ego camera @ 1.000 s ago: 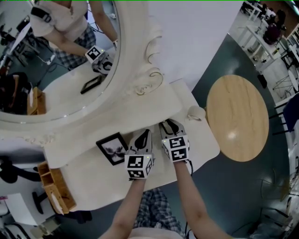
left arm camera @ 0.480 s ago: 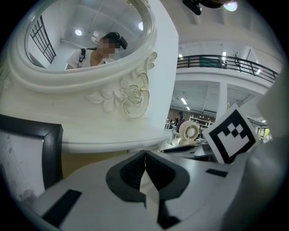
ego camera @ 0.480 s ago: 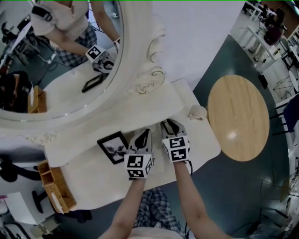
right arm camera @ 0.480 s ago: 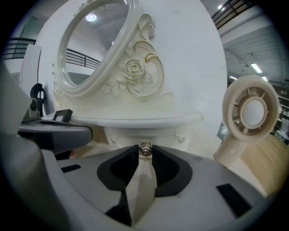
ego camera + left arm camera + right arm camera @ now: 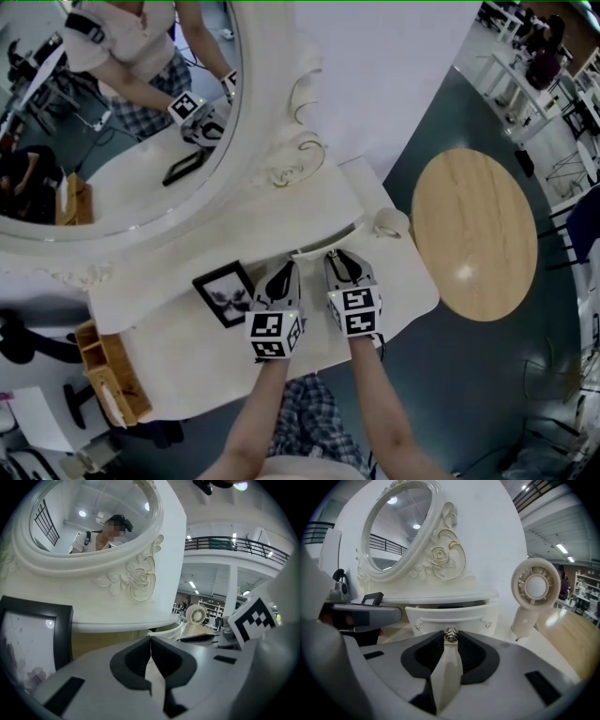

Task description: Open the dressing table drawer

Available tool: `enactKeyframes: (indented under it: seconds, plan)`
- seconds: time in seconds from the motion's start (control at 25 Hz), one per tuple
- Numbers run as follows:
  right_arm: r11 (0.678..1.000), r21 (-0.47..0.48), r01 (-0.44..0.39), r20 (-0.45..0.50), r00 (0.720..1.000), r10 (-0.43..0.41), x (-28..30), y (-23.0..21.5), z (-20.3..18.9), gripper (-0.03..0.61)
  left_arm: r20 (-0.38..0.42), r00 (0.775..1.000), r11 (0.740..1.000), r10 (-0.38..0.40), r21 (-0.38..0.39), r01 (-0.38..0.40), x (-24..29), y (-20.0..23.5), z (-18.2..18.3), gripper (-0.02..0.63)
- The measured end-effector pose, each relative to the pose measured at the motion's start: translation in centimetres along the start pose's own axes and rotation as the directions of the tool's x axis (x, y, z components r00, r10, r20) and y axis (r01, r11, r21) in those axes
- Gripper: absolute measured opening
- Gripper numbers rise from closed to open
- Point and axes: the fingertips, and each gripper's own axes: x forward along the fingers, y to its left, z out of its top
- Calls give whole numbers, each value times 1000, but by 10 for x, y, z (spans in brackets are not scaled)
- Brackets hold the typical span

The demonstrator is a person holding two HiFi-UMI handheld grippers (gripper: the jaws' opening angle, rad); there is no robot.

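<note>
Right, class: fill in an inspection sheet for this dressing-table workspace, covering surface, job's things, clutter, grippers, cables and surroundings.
Surface: white tabletop, below an oval mirror.
Job's things: drawer partly out; its knob sits between the right gripper's jaws.
Clutter: black frame, white fan-like gadget, wooden organiser at the left edge.
Grippers: right gripper shut on the knob; left gripper shut, empty, over the tabletop.
Cables: nothing seen.
Surroundings: round table to the right, dark floor.
</note>
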Motion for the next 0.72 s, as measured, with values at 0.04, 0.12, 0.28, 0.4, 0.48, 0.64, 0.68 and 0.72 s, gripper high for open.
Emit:
enactKeyframes:
  seconds: [0.04, 0.12, 0.28, 0.4, 0.48, 0.64, 0.68, 0.72]
  plan:
    - [1000, 2, 1, -1, 1000, -1, -2, 0, -2, 107, 0, 1000, 1000, 1, 0, -1, -1, 0, 0, 28]
    - [1000, 2, 1, -7, 1000, -1, -7, 1, -6, 107, -1, 1000, 1000, 3, 0, -3, -2, -1, 0, 28]
    - [1000, 7, 5, -7, 1000, -5, -16, 1, -12, 107, 2, 1000, 1000, 5, -2, -5, -5, -1, 0, 28]
    - [1000, 6, 8, -19, 1000, -8, -23, 2, -17, 107, 4, 1000, 1000, 9, -3, -9, -9, 0, 0, 28]
    - [1000, 2, 11, -16, 1000, -11, -25, 2, -18, 107, 5, 1000, 1000, 14, -5, -14, -11, 1, 0, 28]
    - [1000, 10, 10, -23, 1000, -10, -30, 3, -21, 107, 7, 1000, 1000, 19, -10, -19, -15, 4, 0, 28]
    - [1000, 14, 11, -23, 1000, -11, -32, 3, -23, 107, 7, 1000, 1000, 18, -11, -18, -16, 5, 0, 28]
    - [1000, 15, 13, -22, 1000, -13, -33, 3, -23, 107, 7, 1000, 1000, 18, -11, -17, -16, 5, 0, 28]
